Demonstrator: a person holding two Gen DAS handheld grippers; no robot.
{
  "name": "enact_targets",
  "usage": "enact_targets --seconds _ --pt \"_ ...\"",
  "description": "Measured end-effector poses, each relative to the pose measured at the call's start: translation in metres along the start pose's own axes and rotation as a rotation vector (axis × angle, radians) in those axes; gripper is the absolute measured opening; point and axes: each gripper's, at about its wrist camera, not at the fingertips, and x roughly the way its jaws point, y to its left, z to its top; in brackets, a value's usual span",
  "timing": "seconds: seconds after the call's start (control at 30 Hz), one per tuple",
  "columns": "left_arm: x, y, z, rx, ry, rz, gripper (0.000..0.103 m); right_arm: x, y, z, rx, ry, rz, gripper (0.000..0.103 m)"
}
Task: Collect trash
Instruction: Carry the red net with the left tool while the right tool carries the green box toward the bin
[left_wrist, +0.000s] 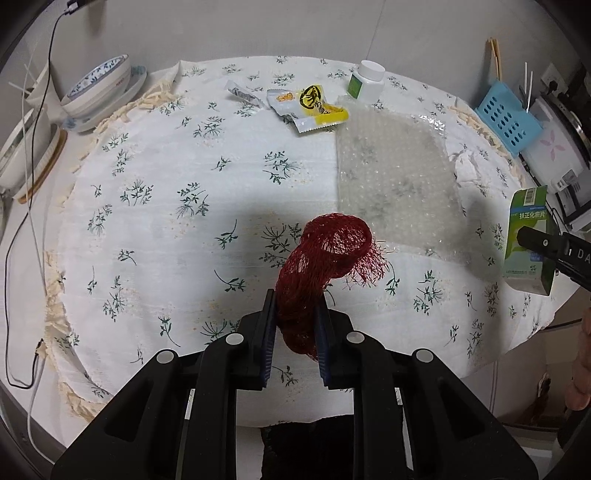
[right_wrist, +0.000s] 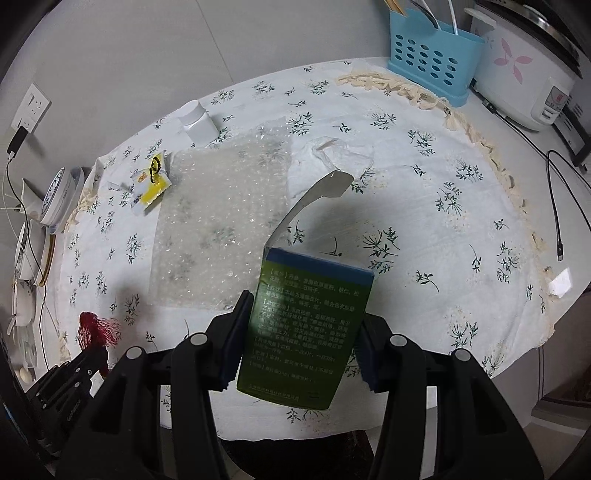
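My left gripper (left_wrist: 297, 314) is shut on a red mesh net bag (left_wrist: 325, 258) and holds it above the floral tablecloth (left_wrist: 166, 206); the bag also shows in the right wrist view (right_wrist: 96, 328). My right gripper (right_wrist: 301, 332) is shut on a green medicine box (right_wrist: 306, 325) with its top flap open; the box shows at the right edge of the left wrist view (left_wrist: 528, 240). On the cloth lie a bubble wrap sheet (left_wrist: 395, 170), yellow and white snack wrappers (left_wrist: 310, 107), a crumpled white tissue (right_wrist: 340, 151) and a white pill bottle (left_wrist: 365, 79).
Stacked bowls (left_wrist: 99, 88) and a cable (left_wrist: 37, 129) stand at the left. A blue utensil basket (right_wrist: 432, 51) and a white rice cooker (right_wrist: 528, 74) stand at the back right. A black cable (right_wrist: 557, 206) lies at the right.
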Motion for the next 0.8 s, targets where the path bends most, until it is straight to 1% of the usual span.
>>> enact_targets --seconds 0.53,0.8 --pt "-0.024 0.017 -0.009 0.045 -0.021 -0.012 0.018 -0.035 0.036 -0.035 -0.034 -0.045 -0.002 0.048" --pt "-0.044 0.013 -0.018 0.066 -0.036 -0.038 0.018 -0.063 0.048 -0.055 -0.061 -0.092 -0.013 0.048"
